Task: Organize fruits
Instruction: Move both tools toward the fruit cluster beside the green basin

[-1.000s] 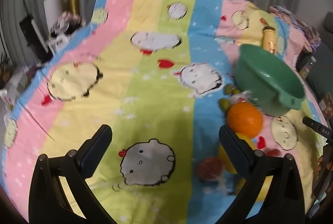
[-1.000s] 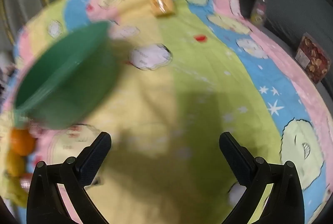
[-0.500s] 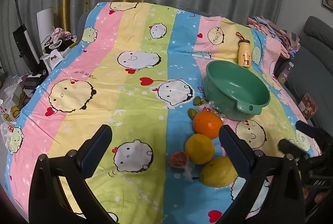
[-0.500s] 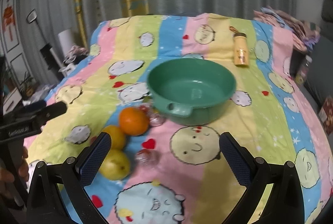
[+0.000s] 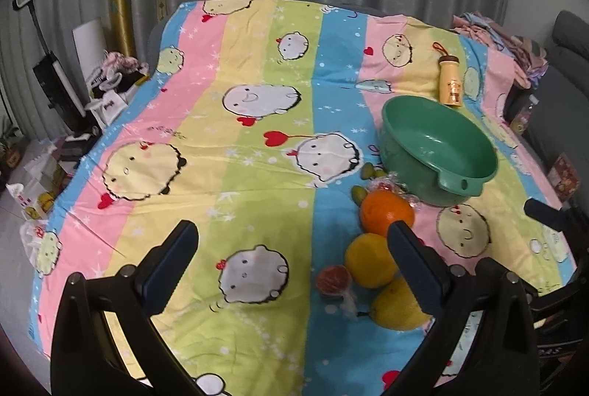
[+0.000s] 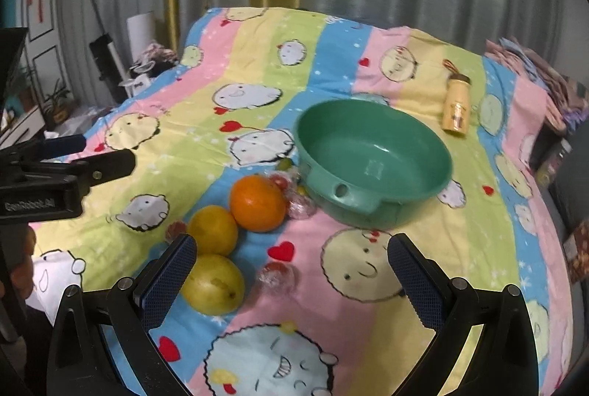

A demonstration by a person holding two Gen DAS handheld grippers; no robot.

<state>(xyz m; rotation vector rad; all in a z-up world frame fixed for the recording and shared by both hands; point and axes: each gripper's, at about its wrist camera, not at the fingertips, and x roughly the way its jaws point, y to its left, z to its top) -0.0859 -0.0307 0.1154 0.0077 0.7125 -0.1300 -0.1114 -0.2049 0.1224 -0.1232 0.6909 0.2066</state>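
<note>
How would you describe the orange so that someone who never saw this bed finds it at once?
Find the green basin on the striped bedsheet. Three round fruits lie in a line at its handle side; the orange is the one nearest the basin. It alone is deep orange, while the other two fruits are yellow.

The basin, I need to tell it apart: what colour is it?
Plain green basin, clearest in the right wrist view.

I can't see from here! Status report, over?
Both grippers open, empty. Bowl empty; orange, pear beside it. Nothing blocking.
</note>
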